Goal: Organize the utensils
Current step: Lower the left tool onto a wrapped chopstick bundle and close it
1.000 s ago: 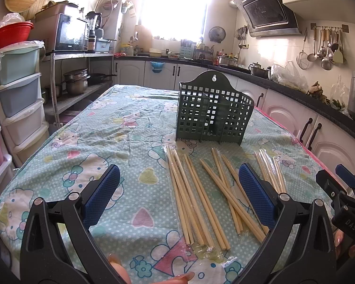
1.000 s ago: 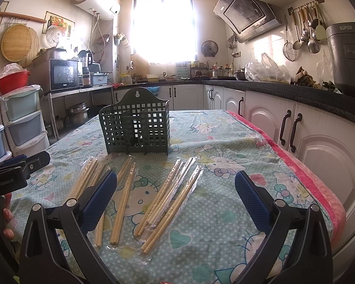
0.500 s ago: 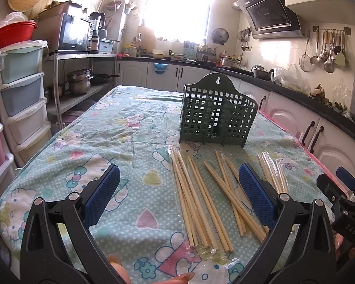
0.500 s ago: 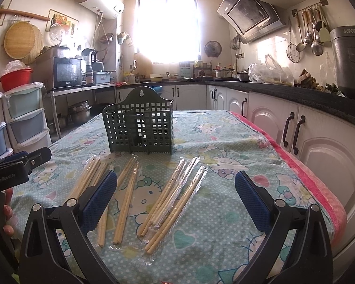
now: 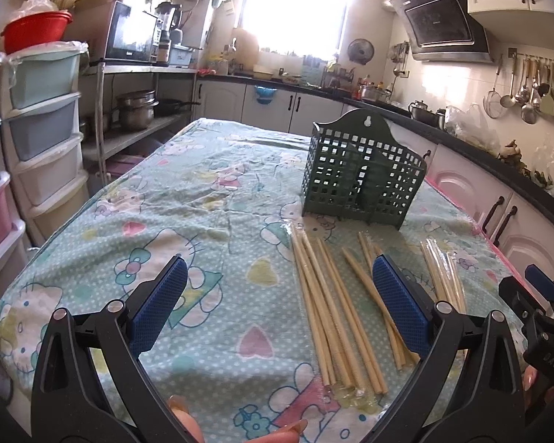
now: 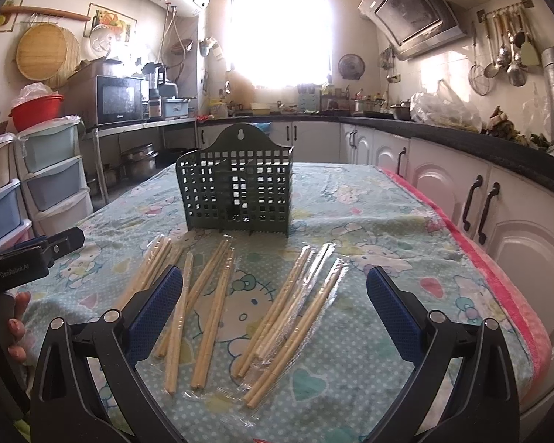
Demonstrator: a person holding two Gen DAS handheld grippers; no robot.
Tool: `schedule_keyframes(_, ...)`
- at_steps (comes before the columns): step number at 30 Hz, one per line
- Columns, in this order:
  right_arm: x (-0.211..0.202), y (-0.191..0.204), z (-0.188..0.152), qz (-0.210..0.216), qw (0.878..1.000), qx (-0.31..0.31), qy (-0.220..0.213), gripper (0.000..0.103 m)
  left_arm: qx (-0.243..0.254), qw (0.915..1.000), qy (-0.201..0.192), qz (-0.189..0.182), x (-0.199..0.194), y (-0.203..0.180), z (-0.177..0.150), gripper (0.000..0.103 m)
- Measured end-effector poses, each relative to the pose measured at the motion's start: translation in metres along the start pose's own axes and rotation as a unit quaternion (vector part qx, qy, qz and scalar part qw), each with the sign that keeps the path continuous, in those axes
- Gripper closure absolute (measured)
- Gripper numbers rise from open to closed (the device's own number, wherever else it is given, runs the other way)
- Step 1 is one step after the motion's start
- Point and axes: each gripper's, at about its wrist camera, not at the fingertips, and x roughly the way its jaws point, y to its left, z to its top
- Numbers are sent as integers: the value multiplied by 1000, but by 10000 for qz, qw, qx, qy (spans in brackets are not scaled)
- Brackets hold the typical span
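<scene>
**Bamboo chopsticks awaiting sorting; both grippers advancing**

Over the last second the left gripper (image 5: 275, 302) is edging nearer, spread and empty, above the wrapped bamboo chopsticks (image 5: 328, 310) lying before the dark green perforated plastic holder (image 5: 362, 181). The right gripper (image 6: 275, 308), likewise spread, is nearing too. Pickup seems imminent. Glare is obscuring the holder's compartments.
</scene>
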Motion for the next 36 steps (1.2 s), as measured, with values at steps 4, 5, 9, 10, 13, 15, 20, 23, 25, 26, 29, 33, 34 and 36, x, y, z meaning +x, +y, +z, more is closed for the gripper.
schedule_keyframes(4,9,2,6,87,9999,-64,98,6,-77,9999,111,-26,4,8,3,10)
schedule_keyframes(5,12,2,8,121,9998,-80,129,6,-102,9998,144,-20,6,10,4,10)
schedule_keyframes(9,21,6,15,204,9994,-163,208,6,-171,9994,303,-80,13,15,10,10)
schedule_keyframes(10,24,7,17,253,9992,-164,244,6,-177,9992,340,-76,16,17,12,10)
schedule_keyframes(13,33,9,21,351,9987,-155,331,6,-180,9988,448,-62,24,21,21,10)
schedule_keyframes(15,38,10,26,403,9983,-176,377,6,-208,9985,486,-118,29,23,26,10)
schedule_keyframes(20,52,20,36,589,9964,-352,494,6,-148,9971,719,-175,46,23,43,11)
schedule_keyframes(23,58,26,40,752,9947,-425,559,6,-60,9957,889,-250,59,20,50,10)
schedule_keyframes(25,64,33,42,847,9931,-517,623,6,-7,9949,986,-216,68,19,54,10)
schedule_keyframes(26,67,36,43,904,9919,-571,683,6,-12,9945,1031,-202,71,19,56,10)
schedule_keyframes(29,77,43,44,1011,9888,-674,865,6,-12,9923,1226,-200,87,21,62,11)
schedule_keyframes(33,88,52,42,1091,9853,-805,1042,6,-223,9872,1535,-358,110,32,69,11)
schedule_keyframes(34,93,54,42,1104,9842,-840,1100,6,-256,9862,1596,-360,115,33,70,12)
schedule_keyframes(36,100,56,41,1184,9820,-839,1213,7,-325,9819,1791,-519,127,36,72,19)
